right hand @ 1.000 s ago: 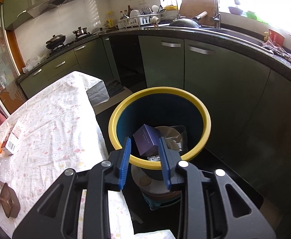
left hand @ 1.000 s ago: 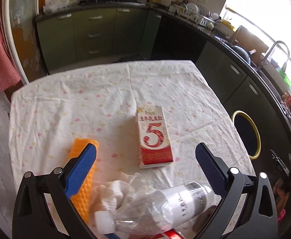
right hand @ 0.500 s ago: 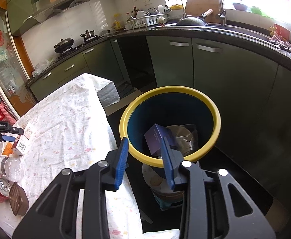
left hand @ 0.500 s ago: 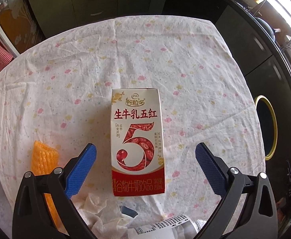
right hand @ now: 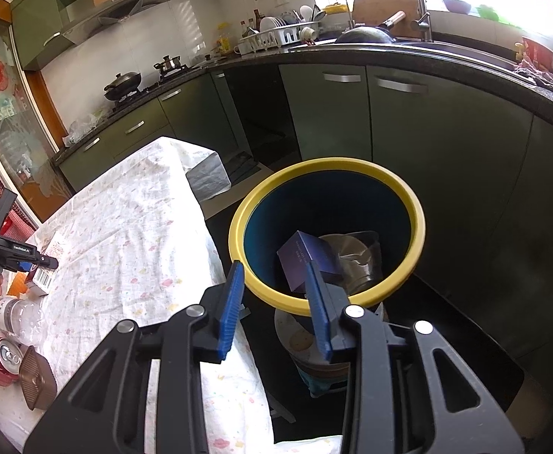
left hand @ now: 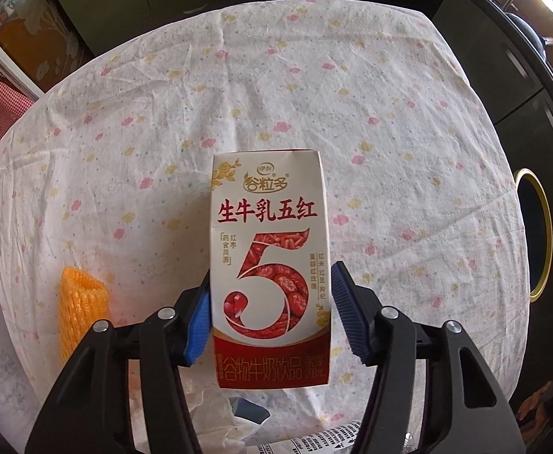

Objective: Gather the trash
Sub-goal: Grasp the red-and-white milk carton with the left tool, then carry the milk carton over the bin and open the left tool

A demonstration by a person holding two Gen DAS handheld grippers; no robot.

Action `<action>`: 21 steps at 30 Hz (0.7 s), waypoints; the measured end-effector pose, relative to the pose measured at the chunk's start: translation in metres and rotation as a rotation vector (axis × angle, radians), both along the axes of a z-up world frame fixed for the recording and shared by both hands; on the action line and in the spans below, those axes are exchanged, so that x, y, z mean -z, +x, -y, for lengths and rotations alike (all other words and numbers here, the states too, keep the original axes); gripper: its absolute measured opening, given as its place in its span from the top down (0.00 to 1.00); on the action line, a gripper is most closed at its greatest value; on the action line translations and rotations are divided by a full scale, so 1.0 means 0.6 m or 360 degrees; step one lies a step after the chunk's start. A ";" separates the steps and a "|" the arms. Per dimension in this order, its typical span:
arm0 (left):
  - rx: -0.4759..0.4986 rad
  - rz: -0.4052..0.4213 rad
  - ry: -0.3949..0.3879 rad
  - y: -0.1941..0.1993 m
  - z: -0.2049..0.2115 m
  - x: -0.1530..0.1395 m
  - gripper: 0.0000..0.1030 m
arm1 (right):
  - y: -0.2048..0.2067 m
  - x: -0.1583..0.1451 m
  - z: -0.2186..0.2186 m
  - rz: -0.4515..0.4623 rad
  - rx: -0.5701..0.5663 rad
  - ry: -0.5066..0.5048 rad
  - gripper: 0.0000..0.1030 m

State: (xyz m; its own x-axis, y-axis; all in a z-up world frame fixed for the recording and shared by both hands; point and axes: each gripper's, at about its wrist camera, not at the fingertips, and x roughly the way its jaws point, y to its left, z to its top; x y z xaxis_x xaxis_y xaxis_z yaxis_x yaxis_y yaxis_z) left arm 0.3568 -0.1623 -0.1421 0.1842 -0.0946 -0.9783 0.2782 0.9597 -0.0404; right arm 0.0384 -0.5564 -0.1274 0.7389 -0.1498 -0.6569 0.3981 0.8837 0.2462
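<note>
A white and red milk carton (left hand: 270,265) with a big "5" lies on the flowered tablecloth (left hand: 276,94). My left gripper (left hand: 270,316) straddles its lower half, blue pads close against both long sides, the left pad touching. In the right wrist view the carton (right hand: 43,278) shows small at the left gripper's tip. My right gripper (right hand: 274,306) is partly open and empty above the near rim of the yellow-rimmed bin (right hand: 327,234), which holds a purple box (right hand: 308,259) and a clear plastic tray (right hand: 355,257).
An orange foam net (left hand: 81,312), crumpled tissue (left hand: 219,412) and a clear bottle (left hand: 329,439) lie near the left gripper. A red can (right hand: 0,359) and brown tray (right hand: 36,382) sit at the table's near left. Green cabinets (right hand: 427,132) stand behind the bin.
My left gripper came down over the carton and its jaws narrowed from wide open to close around it. My right gripper drifted slightly back from the bin and its jaws opened a little.
</note>
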 end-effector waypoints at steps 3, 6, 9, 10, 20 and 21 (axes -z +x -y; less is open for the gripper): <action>0.0003 -0.0001 -0.0020 0.000 -0.003 0.002 0.49 | -0.001 0.001 0.001 0.0006 0.0000 0.0003 0.69; 0.0021 0.0020 -0.0032 -0.002 -0.005 -0.007 0.50 | -0.002 0.001 0.001 0.0010 -0.0004 0.0006 0.69; 0.0046 0.0057 -0.0042 -0.007 -0.004 -0.031 0.50 | -0.005 -0.001 0.002 0.0017 0.0002 0.0005 0.69; 0.0061 0.0078 -0.0043 -0.010 0.000 -0.040 0.49 | -0.007 -0.002 0.003 0.0021 0.0004 0.0003 0.69; 0.0388 0.0218 -0.0188 -0.094 0.129 -0.155 0.49 | -0.047 -0.020 0.029 0.0072 0.0130 -0.0036 0.69; 0.0445 0.0223 -0.0202 -0.106 0.153 -0.164 0.49 | -0.054 -0.022 0.034 0.0076 0.0151 -0.0042 0.69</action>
State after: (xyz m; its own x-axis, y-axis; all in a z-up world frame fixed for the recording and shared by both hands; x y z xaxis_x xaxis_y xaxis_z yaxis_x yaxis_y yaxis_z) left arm 0.2934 -0.2539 -0.0435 0.2656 -0.2796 -0.9226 0.5412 0.8352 -0.0973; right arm 0.0058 -0.5768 -0.1143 0.7511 -0.2374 -0.6161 0.4687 0.8489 0.2442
